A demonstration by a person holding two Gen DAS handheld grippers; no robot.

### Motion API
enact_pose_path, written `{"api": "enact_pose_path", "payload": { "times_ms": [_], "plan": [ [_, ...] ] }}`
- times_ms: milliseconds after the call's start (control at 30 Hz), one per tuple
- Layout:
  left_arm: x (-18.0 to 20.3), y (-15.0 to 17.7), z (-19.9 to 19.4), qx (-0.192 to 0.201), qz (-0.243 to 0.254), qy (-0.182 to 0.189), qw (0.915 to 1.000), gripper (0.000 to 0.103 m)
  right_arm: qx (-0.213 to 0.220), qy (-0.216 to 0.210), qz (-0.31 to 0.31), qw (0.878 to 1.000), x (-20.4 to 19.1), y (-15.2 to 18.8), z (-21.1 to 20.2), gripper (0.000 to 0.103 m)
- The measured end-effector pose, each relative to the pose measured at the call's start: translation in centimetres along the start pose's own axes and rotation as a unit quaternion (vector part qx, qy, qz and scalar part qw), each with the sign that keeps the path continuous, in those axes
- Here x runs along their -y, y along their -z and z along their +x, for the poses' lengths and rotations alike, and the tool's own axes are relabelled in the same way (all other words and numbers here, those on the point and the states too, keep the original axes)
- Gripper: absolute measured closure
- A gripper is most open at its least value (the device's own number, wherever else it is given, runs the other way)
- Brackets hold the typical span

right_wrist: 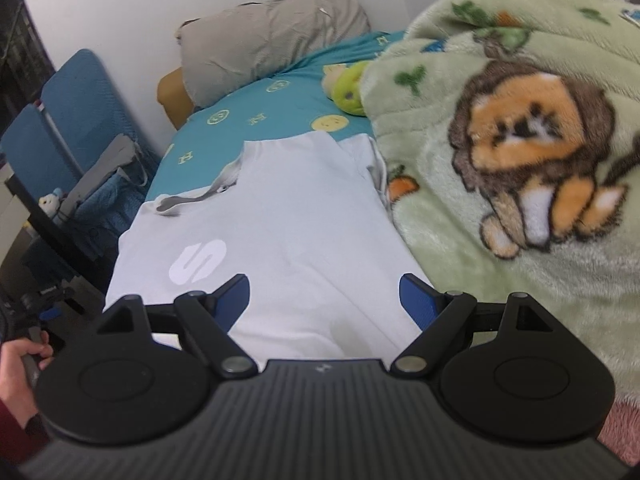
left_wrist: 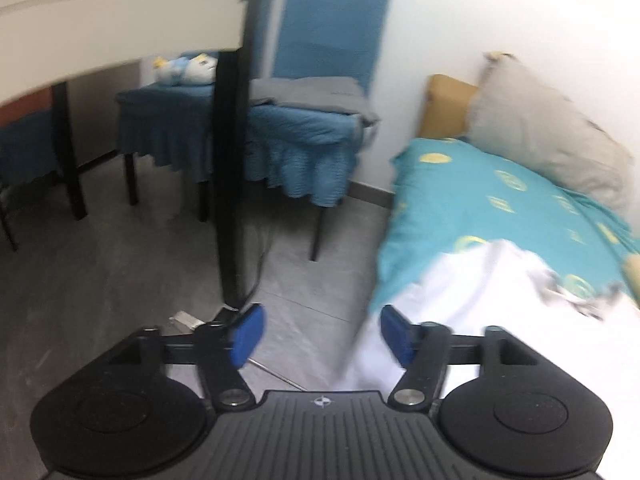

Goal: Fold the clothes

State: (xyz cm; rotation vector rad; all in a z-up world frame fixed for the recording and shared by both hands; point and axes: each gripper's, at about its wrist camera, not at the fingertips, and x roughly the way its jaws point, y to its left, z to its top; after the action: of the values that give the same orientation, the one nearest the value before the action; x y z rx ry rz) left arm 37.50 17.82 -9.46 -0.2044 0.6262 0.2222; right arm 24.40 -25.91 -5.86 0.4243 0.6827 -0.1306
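Right now the white shirt (right_wrist: pixel 280 216) lies flat on the teal bed sheet (right_wrist: pixel 256 108), collar toward 11 o'clock, touching the green lion blanket (right_wrist: pixel 500 140) at 3 o'clock. Above its hem the right gripper (right_wrist: pixel 324 300) is spread wide, holding nothing. Over the floor (left_wrist: pixel 100 280), the left gripper (left_wrist: pixel 320 332) gapes empty, shirt edge at 3 o'clock.
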Motion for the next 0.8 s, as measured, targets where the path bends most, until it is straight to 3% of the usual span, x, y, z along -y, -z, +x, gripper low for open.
{"api": "enact_pose_path", "payload": {
  "times_ms": [267,433,533,633,733,800],
  "plan": [
    [4.2,4.2,-13.2,0.024,0.065,0.086,0.9939,0.013,0.021,-0.013,-0.03,0.999,-0.8,0.5,-2.2,0.02],
    [6.2,8.0,-19.2,0.033,0.079,0.117,0.9895,0.007,0.04,-0.017,-0.033,0.999,-0.5,1.0,-4.1,0.02],
    [5.9,10.4,-19.9,0.01,0.085,0.104,0.991,0.007,0.043,-0.015,-0.031,0.998,-0.2,1.4,-4.9,0.02],
    [4.3,11.8,-18.5,-0.025,0.087,0.067,0.9936,0.008,0.04,-0.016,-0.026,0.999,0.0,1.7,-5.5,0.02],
    [2.7,11.6,-16.6,-0.057,0.062,0.043,0.9955,0.01,0.038,-0.012,-0.02,0.999,0.2,1.7,-5.7,0.02],
    [1.7,11.3,-16.2,-0.056,0.037,0.047,0.9967,0.01,0.038,-0.006,-0.016,0.999,0.5,1.7,-5.8,0.02]
  ]
}}
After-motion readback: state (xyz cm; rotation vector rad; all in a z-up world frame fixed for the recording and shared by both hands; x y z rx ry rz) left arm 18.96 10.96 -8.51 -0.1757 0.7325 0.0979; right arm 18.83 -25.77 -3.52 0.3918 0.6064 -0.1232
